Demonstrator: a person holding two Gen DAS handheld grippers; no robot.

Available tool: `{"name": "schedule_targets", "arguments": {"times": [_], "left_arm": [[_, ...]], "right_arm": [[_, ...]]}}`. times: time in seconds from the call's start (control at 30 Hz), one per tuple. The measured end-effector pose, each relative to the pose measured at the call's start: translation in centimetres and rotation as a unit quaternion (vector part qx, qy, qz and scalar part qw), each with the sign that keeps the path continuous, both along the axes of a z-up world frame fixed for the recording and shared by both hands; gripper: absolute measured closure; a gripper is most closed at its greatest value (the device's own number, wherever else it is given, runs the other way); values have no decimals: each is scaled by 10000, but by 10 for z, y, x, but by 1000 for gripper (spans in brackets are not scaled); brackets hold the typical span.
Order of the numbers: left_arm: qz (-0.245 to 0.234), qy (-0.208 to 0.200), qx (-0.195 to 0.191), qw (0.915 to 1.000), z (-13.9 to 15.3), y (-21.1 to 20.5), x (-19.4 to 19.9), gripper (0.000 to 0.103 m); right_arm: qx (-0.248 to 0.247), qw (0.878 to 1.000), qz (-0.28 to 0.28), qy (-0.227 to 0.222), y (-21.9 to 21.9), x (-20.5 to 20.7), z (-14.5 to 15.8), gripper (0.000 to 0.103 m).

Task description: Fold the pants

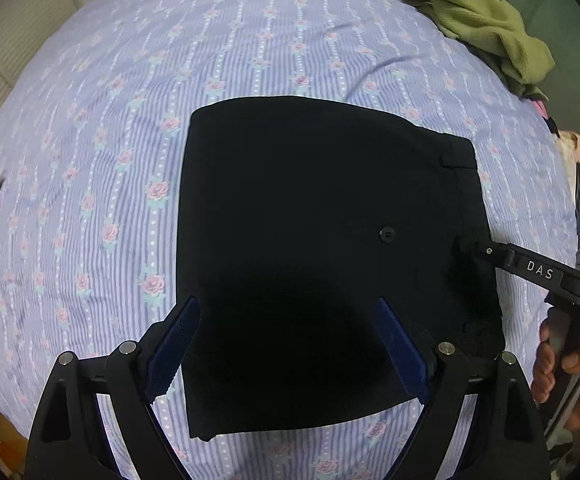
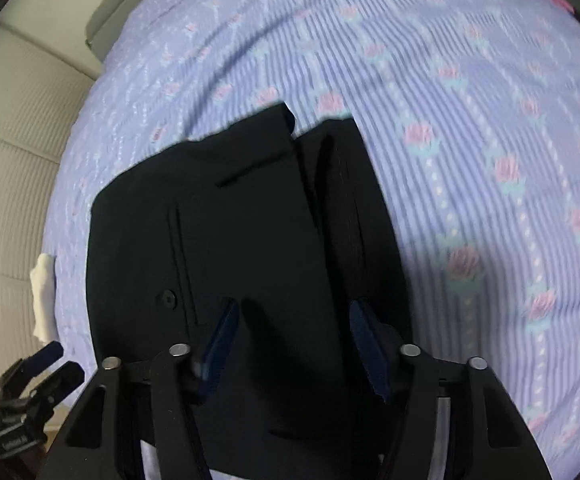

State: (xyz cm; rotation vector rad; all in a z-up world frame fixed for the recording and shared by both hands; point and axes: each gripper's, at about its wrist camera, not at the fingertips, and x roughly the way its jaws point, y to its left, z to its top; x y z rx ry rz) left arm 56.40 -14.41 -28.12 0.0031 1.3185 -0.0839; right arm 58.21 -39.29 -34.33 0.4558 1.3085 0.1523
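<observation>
Black pants (image 1: 310, 248): folded into a compact rectangle, button (image 1: 386, 235) uppermost, lying flat mid-bed on the lilac rose-striped sheet (image 1: 109, 140). Left gripper (image 1: 287, 344) and right gripper (image 2: 290, 344): jaws apart over the cloth, holding nothing. Olive garment (image 1: 482, 24) crumpled at the bed's far edge.

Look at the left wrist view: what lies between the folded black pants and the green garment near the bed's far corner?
Only bare floral bedsheet, lightly creased, separates the black pants from the green garment in the left wrist view.
</observation>
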Motion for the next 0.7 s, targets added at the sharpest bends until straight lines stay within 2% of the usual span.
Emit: {"name": "schedule_targets", "arguments": {"times": [0.1, 0.2, 0.33, 0.4, 0.43, 0.5, 0.53, 0.6, 0.7], "left_arm": [[-138, -70, 78, 9998, 4, -2, 0, 14], [-140, -96, 90, 9998, 6, 0, 2, 14], [-91, -18, 17, 10000, 3, 1, 4, 14], [-85, -37, 55, 9999, 3, -1, 4, 14], [-76, -36, 78, 9999, 2, -1, 4, 14], [-32, 9, 62, 10000, 1, 0, 4, 14], [-7, 24, 41, 10000, 0, 0, 5, 14], [18, 41, 22, 10000, 0, 2, 5, 14], [15, 25, 31, 10000, 1, 3, 3, 14]], "right_arm": [[-8, 9993, 91, -352, 5, -11, 18, 57], [268, 9983, -17, -526, 5, -17, 31, 60], [324, 9987, -47, -395, 8, -10, 25, 60], [168, 9994, 24, -315, 15, -3, 23, 61], [63, 9996, 59, -255, 16, 0, 19, 63], [-70, 9999, 45, -95, 15, 4, 12, 85], [-159, 9999, 10, 8, 14, 5, 10, 92], [-166, 9999, 12, 17, 13, 5, 14, 95], [-664, 9971, 148, -333, 13, -2, 36, 97]]}}
